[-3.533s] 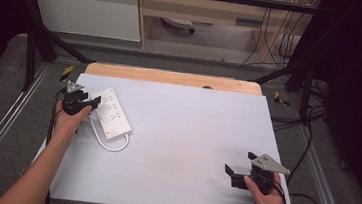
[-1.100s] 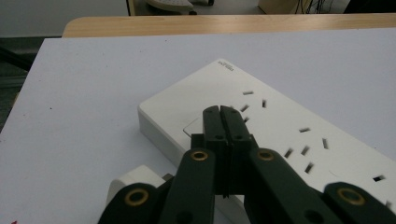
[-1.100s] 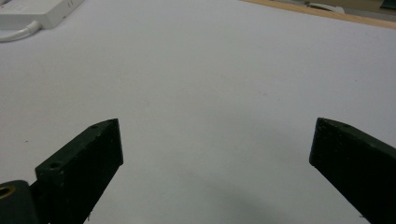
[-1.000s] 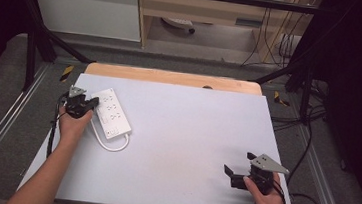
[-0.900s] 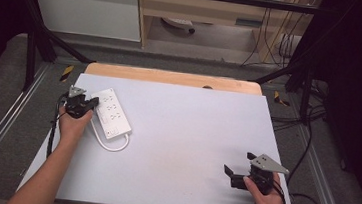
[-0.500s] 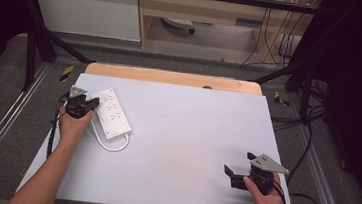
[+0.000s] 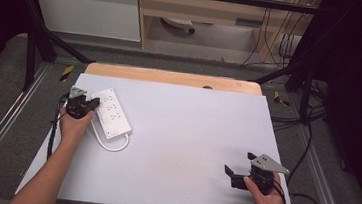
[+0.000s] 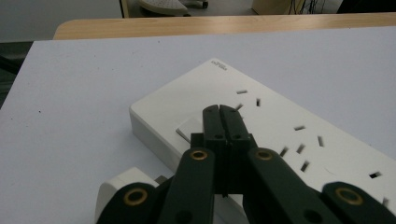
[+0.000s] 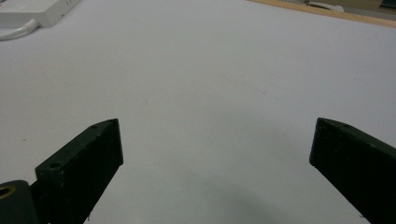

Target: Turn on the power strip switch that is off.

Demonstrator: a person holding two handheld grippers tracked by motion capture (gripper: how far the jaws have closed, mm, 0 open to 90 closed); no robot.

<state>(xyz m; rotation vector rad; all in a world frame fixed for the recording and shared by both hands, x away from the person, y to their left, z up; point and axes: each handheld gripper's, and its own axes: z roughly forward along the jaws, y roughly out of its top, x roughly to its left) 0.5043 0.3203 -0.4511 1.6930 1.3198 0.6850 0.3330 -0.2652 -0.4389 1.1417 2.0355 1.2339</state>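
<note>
At left of the frame, closed left gripper [image 8: 218, 112] presses the power strip [image 8: 280, 140] switch; right gripper [image 9: 215, 154], open, waits; next, lift off.

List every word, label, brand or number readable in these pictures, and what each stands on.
Small grey print at the far corner of the white power strip: too small to read.
Pale sticker on the strip's top: no legible text.
Nothing else carries writing.
</note>
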